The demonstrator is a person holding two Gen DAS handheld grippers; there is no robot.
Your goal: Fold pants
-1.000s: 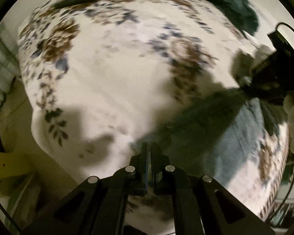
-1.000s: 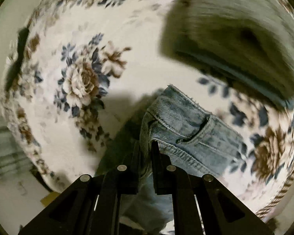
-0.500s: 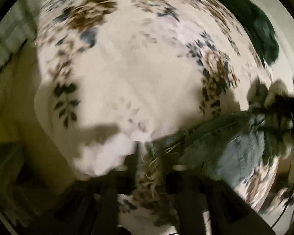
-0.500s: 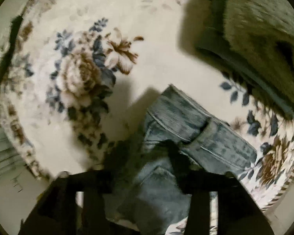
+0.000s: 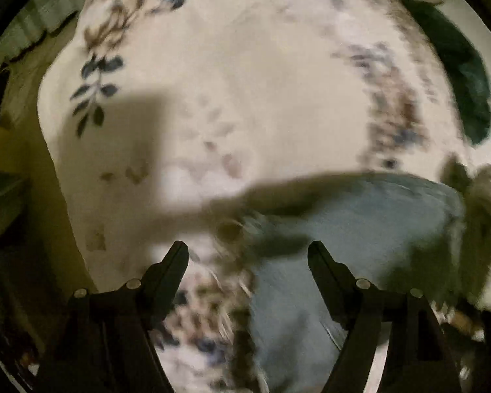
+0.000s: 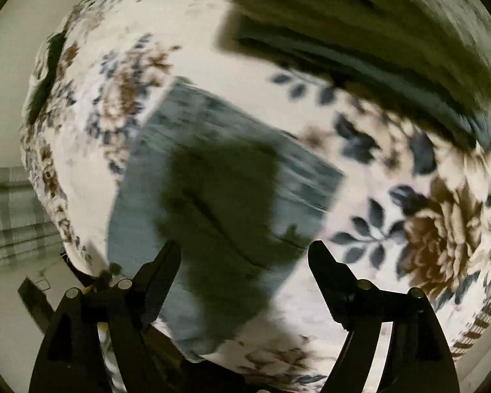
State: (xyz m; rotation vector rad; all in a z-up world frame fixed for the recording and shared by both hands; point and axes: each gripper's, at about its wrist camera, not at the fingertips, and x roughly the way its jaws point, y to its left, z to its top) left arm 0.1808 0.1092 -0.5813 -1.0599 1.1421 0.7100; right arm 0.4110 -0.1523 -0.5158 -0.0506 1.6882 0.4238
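Observation:
The blue denim pants (image 6: 212, 177) lie folded flat on the floral bedspread (image 6: 392, 177), in the middle of the right wrist view. They also show at the lower right of the left wrist view (image 5: 360, 226), blurred. My left gripper (image 5: 248, 252) is open and empty, above the pants' left edge. My right gripper (image 6: 243, 252) is open and empty, above the pants, and casts a dark shadow on them.
The white bedspread (image 5: 245, 82) with brown and blue flowers covers the bed. A dark green cloth (image 5: 458, 75) lies at the far right. A dark green folded blanket (image 6: 376, 23) lies beyond the pants. The bed's edge and the floor (image 6: 6, 203) are at the left.
Both grippers were shut on the denim a second ago. They have opened, let go of the pants and pulled back. The pants now lie flat on the bed.

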